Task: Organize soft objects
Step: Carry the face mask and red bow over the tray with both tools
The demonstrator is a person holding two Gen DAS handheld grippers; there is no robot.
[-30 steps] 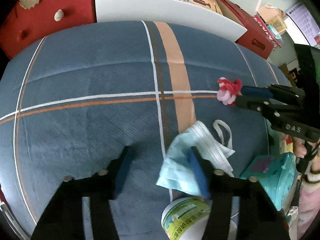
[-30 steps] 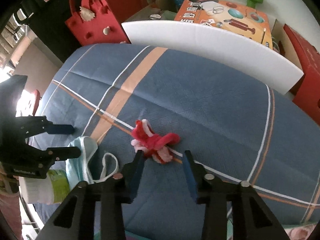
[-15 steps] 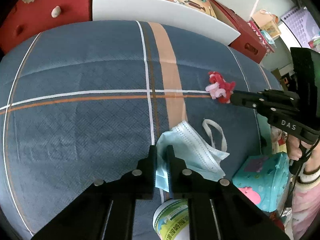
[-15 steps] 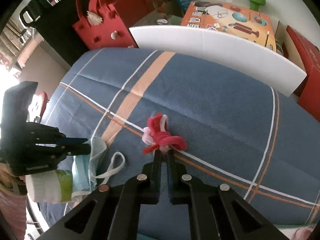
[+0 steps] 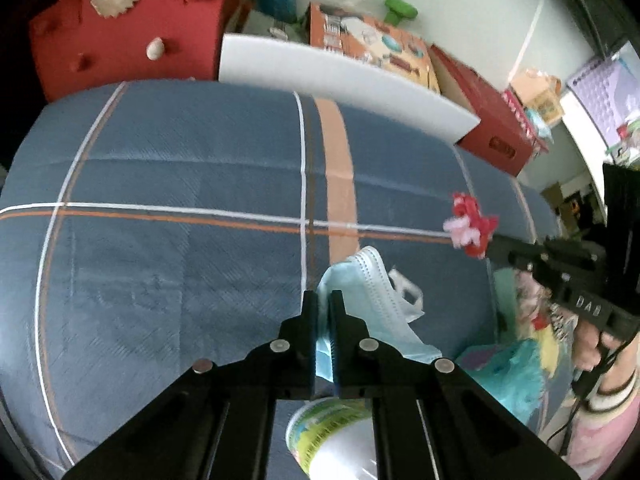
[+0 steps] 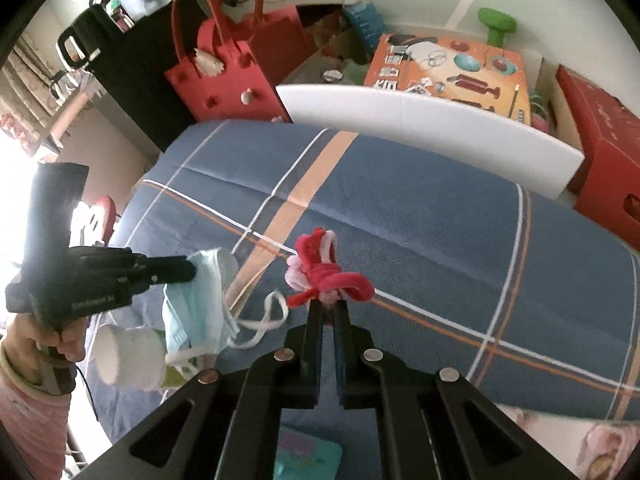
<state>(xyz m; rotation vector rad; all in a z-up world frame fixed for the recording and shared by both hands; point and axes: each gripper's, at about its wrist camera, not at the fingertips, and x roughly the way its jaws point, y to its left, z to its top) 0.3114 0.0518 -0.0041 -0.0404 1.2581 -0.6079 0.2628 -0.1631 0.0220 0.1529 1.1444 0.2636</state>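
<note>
On the left, the left gripper is closed on a pale blue face mask, pinching one edge of it; in the right wrist view the mask hangs from the jaws with its white ear loops dangling, clear of the blue plaid cloth and over its near edge. Just below the mask stands a white tub with a green label, at the near edge of the cloth

Further right, the right gripper is clamped on a red and pink pipe-cleaner flower, which sits in the jaws above the middle of the cloth, not touching it

So both soft things appear picked up, one in each gripper, and the rest of the cloth looks bare. What is left, as I judge it, is the putting away: neither thing has reached a container yet. A teal box lies at the near right corner and a red felt bag stands beyond the far left corner, but which is the goal I cannot tell
</note>
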